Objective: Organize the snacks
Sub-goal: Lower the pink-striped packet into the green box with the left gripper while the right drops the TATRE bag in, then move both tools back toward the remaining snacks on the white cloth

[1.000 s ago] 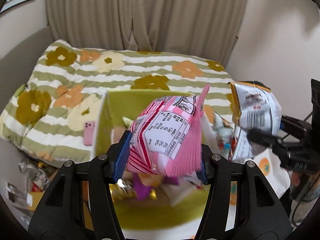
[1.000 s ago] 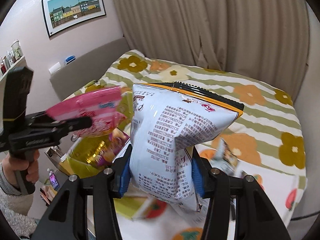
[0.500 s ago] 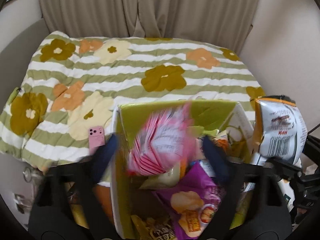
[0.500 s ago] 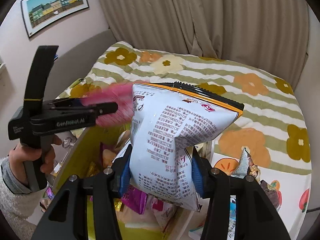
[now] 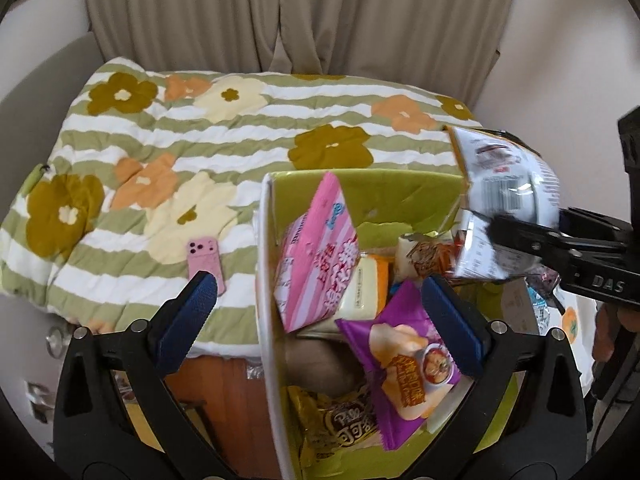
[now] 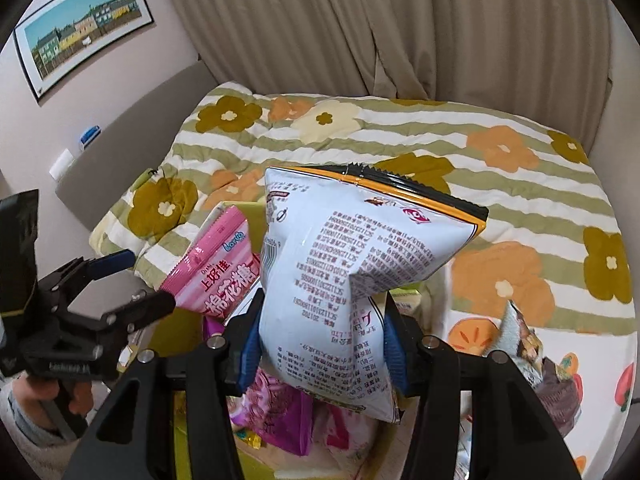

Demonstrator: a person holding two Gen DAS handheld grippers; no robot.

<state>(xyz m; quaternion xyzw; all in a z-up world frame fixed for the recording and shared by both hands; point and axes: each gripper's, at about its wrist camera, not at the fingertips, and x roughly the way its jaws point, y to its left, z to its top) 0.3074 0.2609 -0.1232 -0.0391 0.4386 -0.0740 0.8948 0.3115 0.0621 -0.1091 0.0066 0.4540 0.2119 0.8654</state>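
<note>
A quilt [image 5: 224,136] striped in white and sage green is seen, scattered with olive, orange and cream flowers. A lime-green box [image 5: 400,196] with a white outer wall is shown, and a pink-and-white striped bag [image 5: 316,256] with red lettering lies in it. A purple packet [image 5: 404,360] printed with golden crisps is seen beside a gold-and-brown wrapper [image 5: 340,424]. A white bag [image 6: 352,280] edged in orange and black carries dark red print. A pink phone [image 5: 205,258] and beige curtains [image 5: 300,16] are seen.

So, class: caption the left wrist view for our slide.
Left gripper open above snack box; pink bag lies inside.
</note>
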